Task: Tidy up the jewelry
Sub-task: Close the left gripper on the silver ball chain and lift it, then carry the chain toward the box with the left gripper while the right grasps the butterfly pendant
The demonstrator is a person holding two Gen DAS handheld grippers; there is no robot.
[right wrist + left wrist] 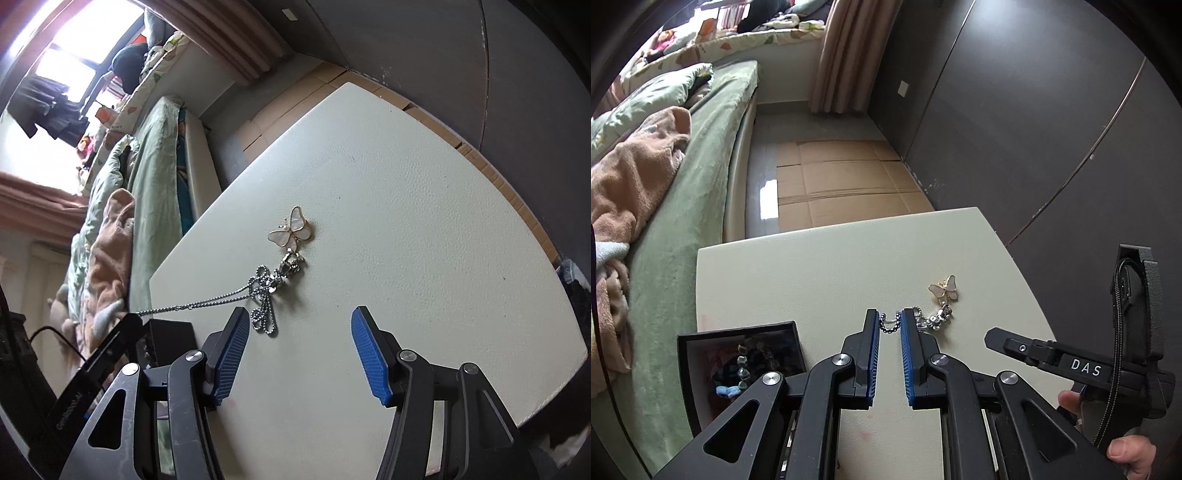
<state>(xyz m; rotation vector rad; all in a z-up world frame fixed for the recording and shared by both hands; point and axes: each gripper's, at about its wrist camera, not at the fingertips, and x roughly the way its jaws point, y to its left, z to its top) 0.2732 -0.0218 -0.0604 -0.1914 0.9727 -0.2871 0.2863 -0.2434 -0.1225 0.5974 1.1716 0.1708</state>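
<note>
Left gripper (890, 320) low over cream tabletop (812, 280), fingers narrowly apart with a loop of the silver bead chain (891, 322) between the tips; can't tell if it's pinched or just straddled. Chain bunches beside a silver pendant (290, 266), which lies just next to the butterfly brooch (291, 229), both mid-tabletop. Right gripper (300, 325) wide open, holding nothing, near the chain's loops; black jewelry box (742, 354) with beads inside sits at the tabletop's left corner beside the bed (701, 155).
</note>
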